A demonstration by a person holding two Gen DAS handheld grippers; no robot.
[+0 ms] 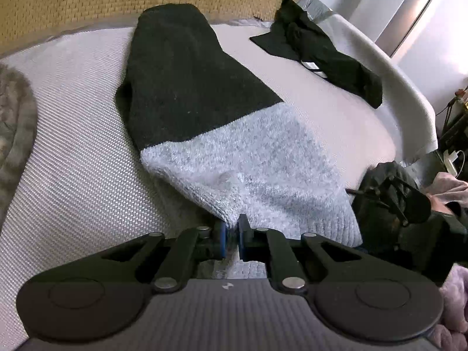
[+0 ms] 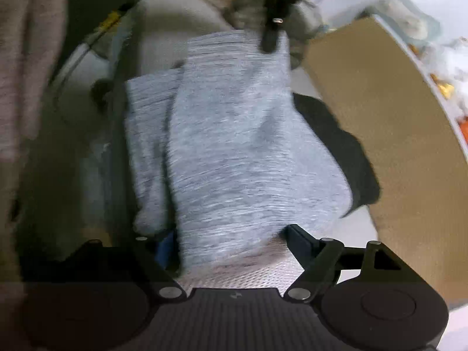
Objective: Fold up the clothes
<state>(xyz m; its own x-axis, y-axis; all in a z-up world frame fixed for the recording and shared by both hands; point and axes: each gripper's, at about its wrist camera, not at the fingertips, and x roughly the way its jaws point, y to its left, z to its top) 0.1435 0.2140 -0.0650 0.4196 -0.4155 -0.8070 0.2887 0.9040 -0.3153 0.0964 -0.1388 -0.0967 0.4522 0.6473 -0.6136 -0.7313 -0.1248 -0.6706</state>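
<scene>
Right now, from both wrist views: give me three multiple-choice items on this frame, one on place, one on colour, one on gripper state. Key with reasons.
1. Where does the crumpled black garment lie?
A. Under the sock
B. Beyond the sock, near the white mattress edge
C. In the right gripper

2. What colours is the large fuzzy two-tone sock?
A. Black and light grey
B. Red and white
C. All yellow

3. How is the left gripper?
A. Wide open above the sock
B. Out of view
C. Shut on the sock's grey edge

Key: 1 B, it sits apart at the far side. 2 A, black far half, grey near half. 3 C, the blue-padded fingers pinch grey knit between them.
</scene>
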